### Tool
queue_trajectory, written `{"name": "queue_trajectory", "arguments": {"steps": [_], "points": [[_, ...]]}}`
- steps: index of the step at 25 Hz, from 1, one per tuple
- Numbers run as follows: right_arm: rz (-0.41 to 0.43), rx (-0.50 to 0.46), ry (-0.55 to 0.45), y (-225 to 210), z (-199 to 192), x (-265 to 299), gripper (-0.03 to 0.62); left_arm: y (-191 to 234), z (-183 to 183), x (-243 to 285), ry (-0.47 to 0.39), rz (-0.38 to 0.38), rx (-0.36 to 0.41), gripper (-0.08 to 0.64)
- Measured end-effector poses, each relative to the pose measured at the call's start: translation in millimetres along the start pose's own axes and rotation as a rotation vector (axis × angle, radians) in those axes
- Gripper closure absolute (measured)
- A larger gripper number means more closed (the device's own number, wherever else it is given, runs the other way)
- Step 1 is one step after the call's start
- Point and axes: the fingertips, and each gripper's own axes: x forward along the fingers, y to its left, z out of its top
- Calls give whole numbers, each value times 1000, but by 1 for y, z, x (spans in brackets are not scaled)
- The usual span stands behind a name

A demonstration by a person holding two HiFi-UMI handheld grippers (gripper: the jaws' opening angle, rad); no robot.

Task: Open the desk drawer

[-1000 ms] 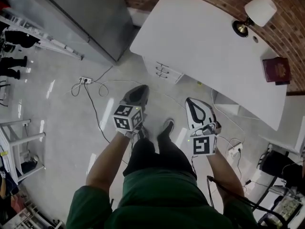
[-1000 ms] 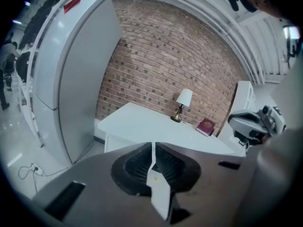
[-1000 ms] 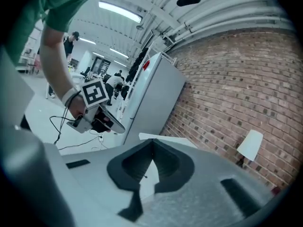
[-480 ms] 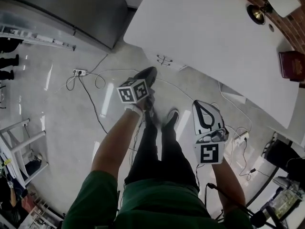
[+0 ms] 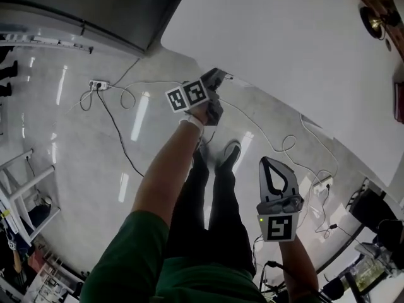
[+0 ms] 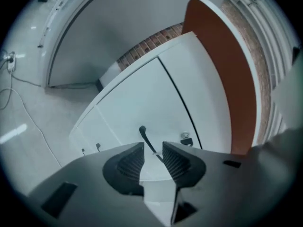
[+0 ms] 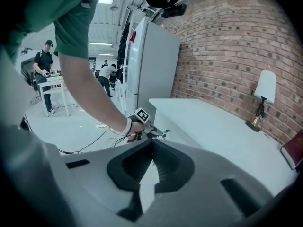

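The white desk (image 5: pixel 284 55) fills the top right of the head view, and its drawers are hidden under the top there. My left gripper (image 5: pixel 219 76) reaches to the desk's near edge. In the left gripper view it (image 6: pixel 152 156) stands open a little in front of the white drawer front (image 6: pixel 142 98). The thin black drawer handle (image 6: pixel 144 137) runs down into the gap between the fingertips, and the pads are not pressed on it. My right gripper (image 5: pixel 276 164) hangs back over the floor, shut and empty; its jaws (image 7: pixel 152 144) meet in the right gripper view.
A grey fridge (image 7: pixel 147 65) stands left of the desk against the brick wall. A lamp (image 7: pixel 262 93) sits on the desk's far end. Cables and a power strip (image 5: pixel 96 84) lie on the floor. The person's shoes (image 5: pixel 230 153) are between the grippers. People stand far back.
My left gripper has moved forward from over the floor to the desk's drawer front. The right gripper has dropped back toward the body. The head view has shifted closer to the desk.
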Motion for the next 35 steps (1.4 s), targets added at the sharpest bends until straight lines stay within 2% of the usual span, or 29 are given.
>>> {"name": "queue_trajectory", "arguments": {"steps": [2, 5, 10, 12, 13, 14, 18, 23, 28, 35], "points": [[8, 64, -2, 4, -9, 5, 591, 5, 1, 12, -20, -29, -43, 445], [54, 28, 15, 10, -22, 13, 592, 2, 0, 27, -24, -101, -83, 440], [74, 108, 40, 20, -42, 21, 591, -2, 8, 38, -94, -184, -170, 445], [97, 100, 43, 27, -47, 22, 591, -2, 8, 38, -122, -213, -194, 453], [111, 94, 47, 31, -49, 23, 591, -1, 8, 39, -136, -221, -210, 465], [120, 98, 56, 35, -53, 24, 591, 0, 8, 39, -150, -227, -229, 516], [128, 136, 84, 46, -68, 29, 591, -1, 10, 38, -206, -259, -284, 530], [154, 116, 99, 58, -72, 33, 591, -3, 8, 33, -204, -266, -299, 535], [118, 177, 67, 56, -69, 34, 591, -2, 0, 21, -211, -260, -316, 535], [141, 111, 67, 58, -64, 33, 591, 4, -17, -6, -216, -244, -334, 535]]}}
